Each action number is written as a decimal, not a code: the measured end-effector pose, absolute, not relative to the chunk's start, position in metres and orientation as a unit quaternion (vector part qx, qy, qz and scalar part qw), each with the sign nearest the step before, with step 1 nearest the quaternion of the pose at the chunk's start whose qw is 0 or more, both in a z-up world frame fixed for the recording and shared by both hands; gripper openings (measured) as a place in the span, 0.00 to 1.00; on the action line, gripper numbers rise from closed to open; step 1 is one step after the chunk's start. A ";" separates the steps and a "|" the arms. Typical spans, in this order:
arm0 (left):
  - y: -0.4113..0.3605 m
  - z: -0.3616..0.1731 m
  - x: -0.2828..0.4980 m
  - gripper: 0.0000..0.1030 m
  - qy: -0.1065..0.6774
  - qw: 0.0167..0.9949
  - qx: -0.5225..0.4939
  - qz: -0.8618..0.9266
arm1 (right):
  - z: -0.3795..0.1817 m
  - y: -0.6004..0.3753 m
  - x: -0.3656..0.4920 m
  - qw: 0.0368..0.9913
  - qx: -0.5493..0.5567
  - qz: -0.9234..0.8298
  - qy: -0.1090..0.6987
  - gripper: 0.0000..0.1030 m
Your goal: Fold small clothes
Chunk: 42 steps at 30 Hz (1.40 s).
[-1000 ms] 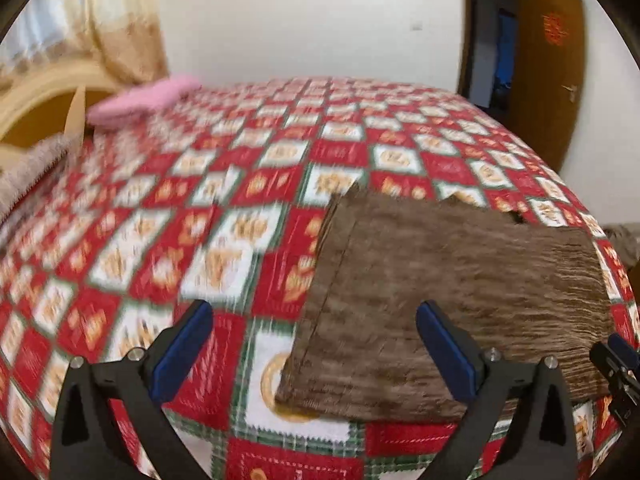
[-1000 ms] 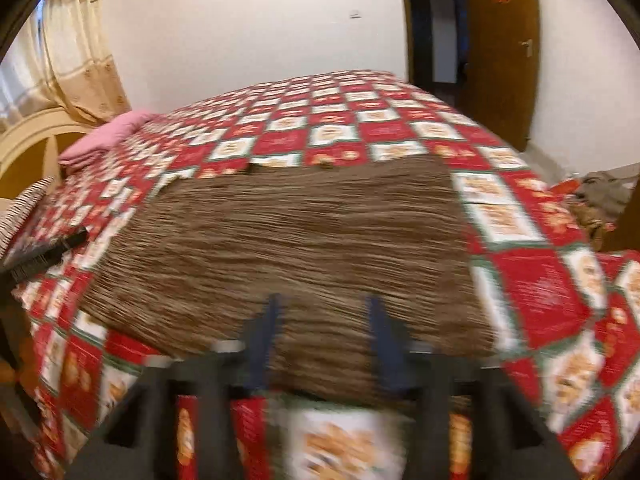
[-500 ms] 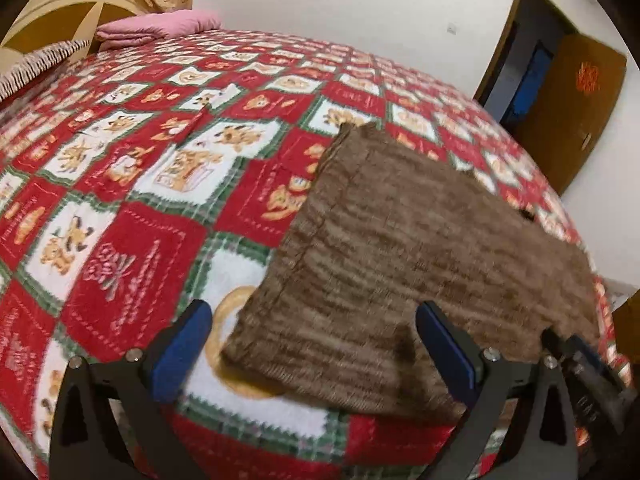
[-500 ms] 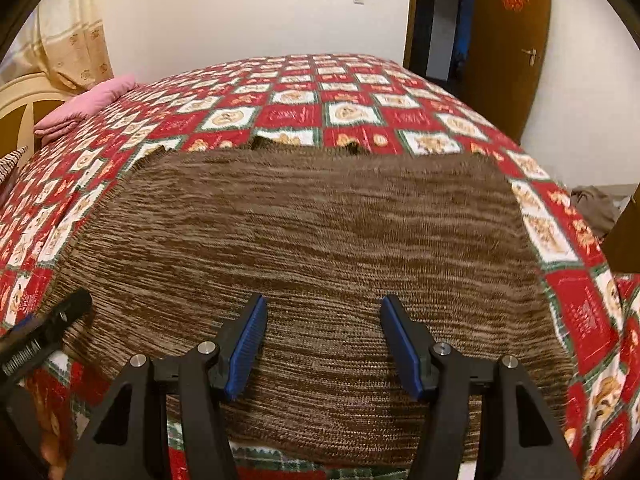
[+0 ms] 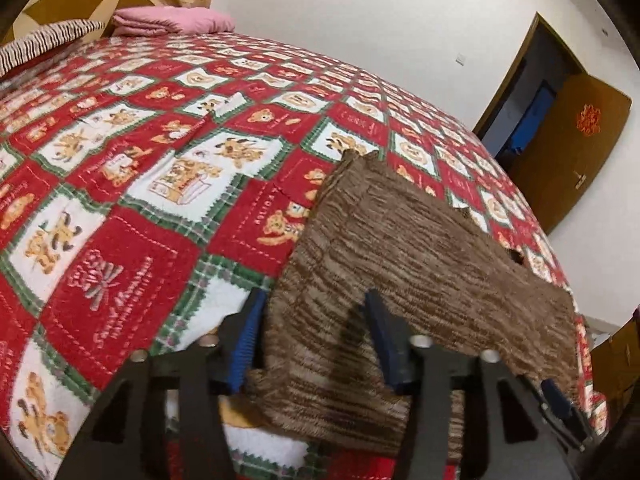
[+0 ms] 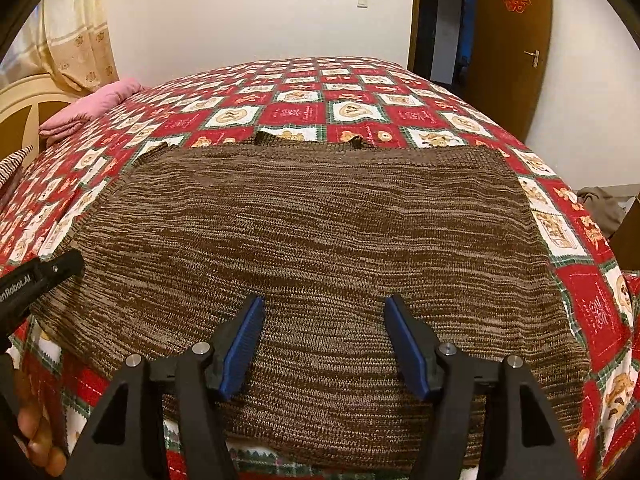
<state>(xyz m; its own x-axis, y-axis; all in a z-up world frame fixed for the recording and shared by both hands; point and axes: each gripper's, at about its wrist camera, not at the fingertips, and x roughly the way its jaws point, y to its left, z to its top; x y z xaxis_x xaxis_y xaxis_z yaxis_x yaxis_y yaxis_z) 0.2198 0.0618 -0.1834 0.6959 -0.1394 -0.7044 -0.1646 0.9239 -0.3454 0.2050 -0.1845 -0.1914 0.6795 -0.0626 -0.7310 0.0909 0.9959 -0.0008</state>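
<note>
A brown knit garment (image 5: 420,248) (image 6: 320,220) lies spread flat on a red and white patchwork bedspread (image 5: 120,160). My left gripper (image 5: 314,340) is low over the garment's near left corner. Its jaws are closing, one blue pad at the cloth's left edge and the other resting on the knit, with cloth between them but not pinched. My right gripper (image 6: 324,344) hovers over the middle of the near hem. Its jaws are opening, with the knit beneath the gap and nothing gripped. The left gripper's black body (image 6: 36,280) shows at the right wrist view's left edge.
A folded pink blanket (image 5: 168,20) (image 6: 92,108) and a striped pillow (image 5: 44,40) lie at the head of the bed by a curtain. A brown door (image 6: 512,40) stands open beyond the bed. A grey cloth heap (image 6: 600,208) lies on the floor at right. A hand (image 6: 36,432) shows at lower left.
The left gripper sank and rolled toward the garment's near left corner, and its jaws narrowed around it. The right gripper moved in lower over the near hem.
</note>
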 end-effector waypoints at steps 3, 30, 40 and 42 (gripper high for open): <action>0.057 -0.183 0.224 0.64 0.388 0.902 -0.189 0.010 | -0.192 -0.186 0.205 0.916 0.020 -0.040 0.398 0.64; -0.036 -0.164 0.220 0.14 0.353 0.931 0.010 -0.094 | -0.194 -0.184 0.207 0.916 0.019 -0.032 0.399 0.70; -0.029 -0.167 0.216 0.13 0.351 0.929 -0.023 -0.113 | -0.143 -0.199 0.253 0.904 0.108 0.150 0.385 0.70; -0.023 -0.166 0.215 0.13 0.346 0.930 -0.040 -0.119 | -0.142 -0.192 0.280 0.876 0.150 0.213 0.406 0.70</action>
<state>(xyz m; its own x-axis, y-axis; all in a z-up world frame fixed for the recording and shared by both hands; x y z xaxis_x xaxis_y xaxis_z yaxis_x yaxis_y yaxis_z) 0.2150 -0.0234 -0.1665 0.7329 -0.2482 -0.6335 0.1933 0.9687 -0.1558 0.2802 -0.1920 -0.1425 0.5795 0.4959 -0.6467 -0.2519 0.8637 0.4365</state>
